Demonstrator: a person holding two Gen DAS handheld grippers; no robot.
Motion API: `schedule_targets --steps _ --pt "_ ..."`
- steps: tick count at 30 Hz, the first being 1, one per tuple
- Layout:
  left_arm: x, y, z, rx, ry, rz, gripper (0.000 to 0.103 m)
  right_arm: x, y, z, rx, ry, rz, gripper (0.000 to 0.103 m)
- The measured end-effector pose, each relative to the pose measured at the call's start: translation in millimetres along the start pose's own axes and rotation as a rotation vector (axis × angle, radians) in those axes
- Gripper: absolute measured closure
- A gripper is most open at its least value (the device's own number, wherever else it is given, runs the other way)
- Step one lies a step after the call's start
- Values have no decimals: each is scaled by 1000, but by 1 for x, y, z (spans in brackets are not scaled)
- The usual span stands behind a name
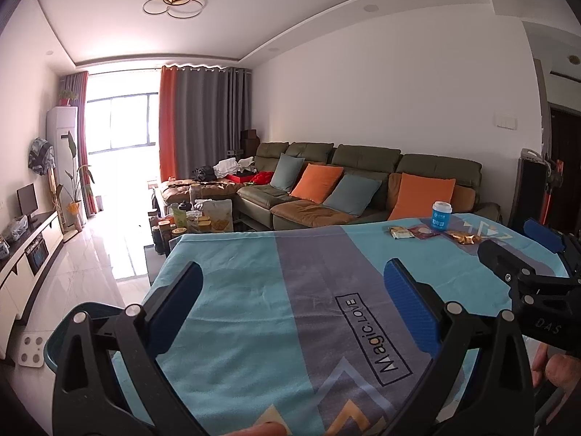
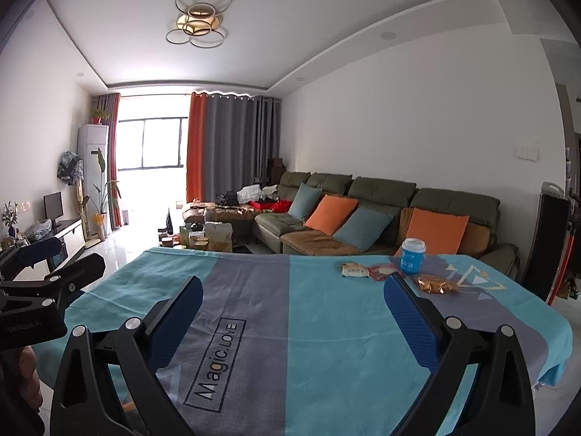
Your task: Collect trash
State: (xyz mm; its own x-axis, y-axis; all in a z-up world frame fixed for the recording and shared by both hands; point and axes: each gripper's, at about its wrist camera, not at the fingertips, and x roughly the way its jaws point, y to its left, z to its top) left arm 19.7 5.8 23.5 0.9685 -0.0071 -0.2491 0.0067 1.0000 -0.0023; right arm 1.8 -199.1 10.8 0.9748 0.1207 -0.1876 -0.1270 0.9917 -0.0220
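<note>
Right wrist view shows our right gripper (image 2: pixel 293 298) spread wide with nothing between its blue pads, held low over the near part of the cloth-covered table (image 2: pixel 326 345). Our left gripper (image 1: pixel 293 283) is just as wide and just as bare, hovering over the same cloth beside it. We judge both are held open and level so that either can go forward for a piece of litter.

That litter sits together near the far right corner of the table: a pale wrapper (image 2: pixel 354 270), a red wrapper (image 2: pixel 385 272) touching it, a crumpled gold wrapper (image 2: pixel 435 284) nearer the right edge, and a blue cup (image 2: pixel 412 256) with a white lid standing upright just behind them. All of it rests on the cloth, well apart from both grippers.

We cannot see any bin or bag for the trash. A dark rounded rim (image 1: pixel 60 341) shows below the table's left edge in the left wrist view, but it is cut off by the gripper and we cannot tell what it is. The wrapper print is too small to read.
</note>
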Motion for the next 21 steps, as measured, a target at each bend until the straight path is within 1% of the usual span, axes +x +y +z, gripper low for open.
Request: schedule_targets --steps 7,13,17,21 --pt "-8 5 0 -14 -54 8 5 -6 1 2 0 -41 9 7" --pt "-8 4 -3 -9 -60 3 5 -3 4 0 4 -28 22 7" --pt "-8 5 -4 -9 -66 14 5 2 2 -1 13 -13 28 7" --pt "-8 6 -5 -10 -77 30 5 3 1 0 18 -21 28 7"
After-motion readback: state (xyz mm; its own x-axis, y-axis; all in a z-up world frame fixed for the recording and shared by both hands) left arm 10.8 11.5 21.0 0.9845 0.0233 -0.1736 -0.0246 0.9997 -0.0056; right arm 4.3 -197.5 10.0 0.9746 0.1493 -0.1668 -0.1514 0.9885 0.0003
